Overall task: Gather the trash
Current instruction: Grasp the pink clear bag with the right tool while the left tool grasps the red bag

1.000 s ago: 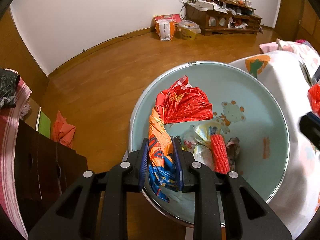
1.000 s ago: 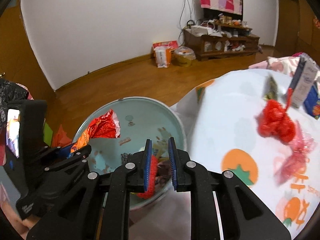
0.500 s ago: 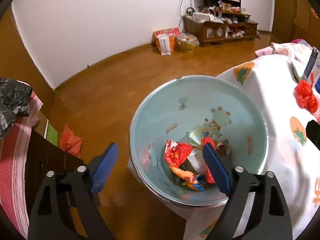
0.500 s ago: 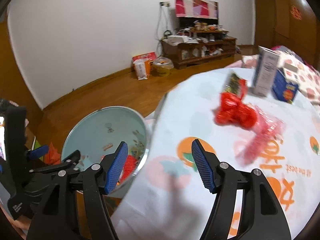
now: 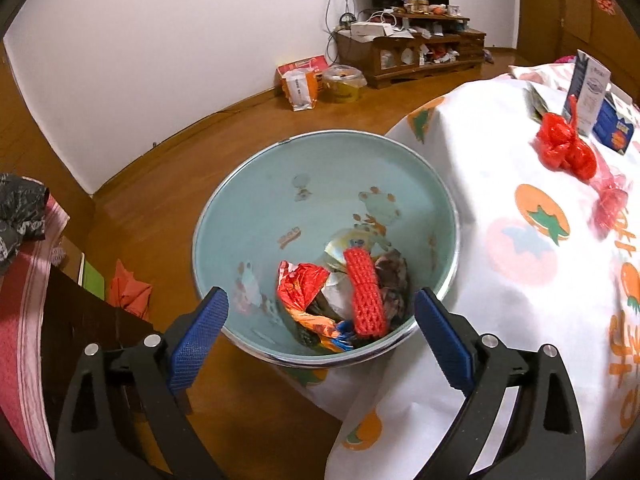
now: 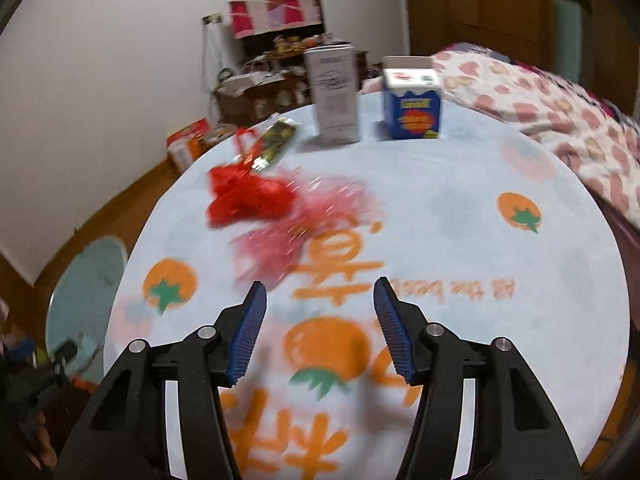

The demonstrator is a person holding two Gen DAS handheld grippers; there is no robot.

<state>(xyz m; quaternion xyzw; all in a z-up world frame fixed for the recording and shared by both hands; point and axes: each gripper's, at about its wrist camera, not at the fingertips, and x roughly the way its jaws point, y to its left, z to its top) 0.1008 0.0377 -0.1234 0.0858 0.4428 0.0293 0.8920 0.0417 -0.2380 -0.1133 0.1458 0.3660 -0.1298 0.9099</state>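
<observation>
Right wrist view shows the right tongs (image 6: 320, 320) half-open and empty, just narrowing, near the crumpled red plastic bag (image 6: 248, 198) on the tomato-print bench (image 6: 520, 280): straddle it before squeezing; left tongs (image 5: 320, 332), just widened, hang empty over the pale-green bin (image 5: 248, 216).

Dim indoor light, right-wrist motion blur

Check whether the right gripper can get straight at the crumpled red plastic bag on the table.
Probably yes. The right gripper is open and empty over the tablecloth, and the red plastic bag lies ahead, slightly left, with only pink netting beside it.
</observation>
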